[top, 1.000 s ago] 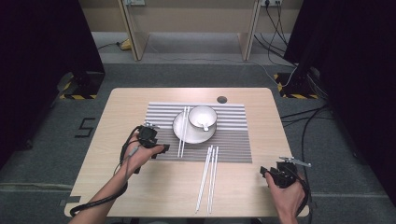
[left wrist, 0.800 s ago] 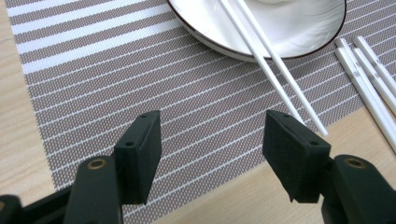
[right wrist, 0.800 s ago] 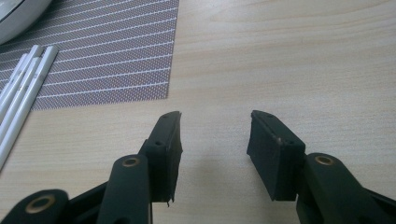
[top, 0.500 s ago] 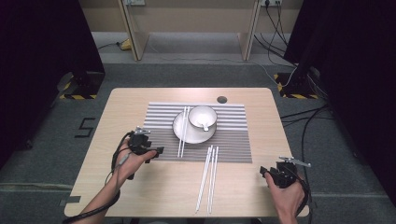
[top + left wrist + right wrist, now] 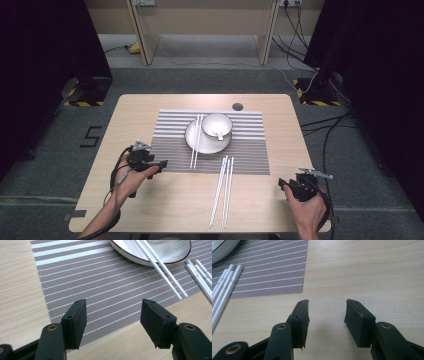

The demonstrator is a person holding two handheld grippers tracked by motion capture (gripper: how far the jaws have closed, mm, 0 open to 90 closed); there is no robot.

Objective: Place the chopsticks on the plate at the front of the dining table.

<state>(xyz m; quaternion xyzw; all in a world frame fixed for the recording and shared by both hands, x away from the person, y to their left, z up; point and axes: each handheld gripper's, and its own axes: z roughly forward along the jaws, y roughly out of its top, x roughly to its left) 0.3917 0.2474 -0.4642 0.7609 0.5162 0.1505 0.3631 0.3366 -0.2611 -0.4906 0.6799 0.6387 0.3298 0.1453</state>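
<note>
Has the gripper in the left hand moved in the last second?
Yes. The left gripper has pulled back toward the person, away from the plate, to the striped mat's near-left corner.

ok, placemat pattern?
Placemat: grey weave with thin white stripes, clearest in the left gripper view.

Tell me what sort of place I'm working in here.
Probably a lab recording station, not a dining room: a lone wooden table on grey carpet, dark curtains on both sides, and cables trailing across the floor.
</note>
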